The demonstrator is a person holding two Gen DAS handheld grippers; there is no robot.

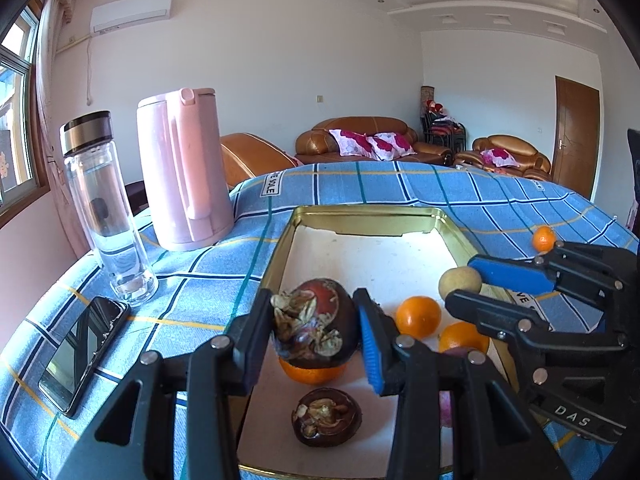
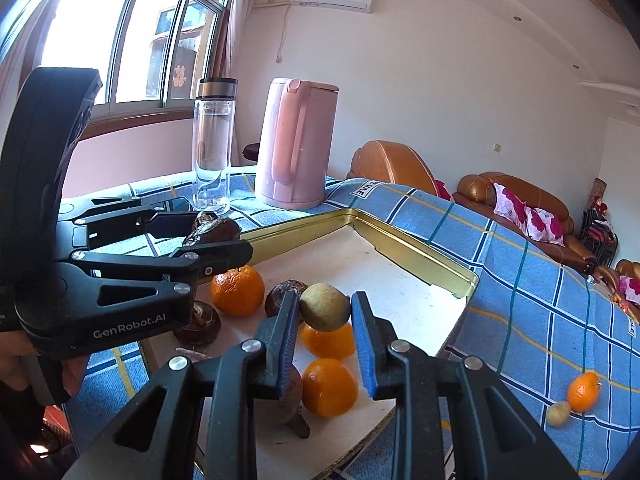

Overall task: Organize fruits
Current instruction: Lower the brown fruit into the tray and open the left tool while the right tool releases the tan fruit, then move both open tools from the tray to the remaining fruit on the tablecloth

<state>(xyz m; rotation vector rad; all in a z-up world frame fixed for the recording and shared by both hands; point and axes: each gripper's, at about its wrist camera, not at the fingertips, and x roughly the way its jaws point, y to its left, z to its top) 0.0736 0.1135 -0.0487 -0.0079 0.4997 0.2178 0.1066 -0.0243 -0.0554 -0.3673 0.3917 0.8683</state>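
My left gripper (image 1: 316, 328) is shut on a dark mangosteen (image 1: 314, 322), held just above the gold-rimmed tray (image 1: 360, 214) with its white floor. Under it lie an orange (image 1: 312, 372) and a second mangosteen (image 1: 326, 416). To its right, my right gripper (image 1: 462, 282) is shut on a small tan round fruit (image 1: 460, 282). The right wrist view shows that tan fruit (image 2: 326, 306) pinched in the right gripper (image 2: 325, 312) above oranges (image 2: 330, 386) in the tray (image 2: 420, 260). My left gripper (image 2: 220, 236) with its mangosteen (image 2: 218, 230) hangs at the left.
A pink kettle (image 1: 184, 168), a glass bottle (image 1: 104, 208) and a phone (image 1: 84, 352) stand left of the tray on the blue checked cloth. An orange (image 2: 583, 392) and a small tan fruit (image 2: 558, 413) lie on the cloth to the right. Sofas stand behind.
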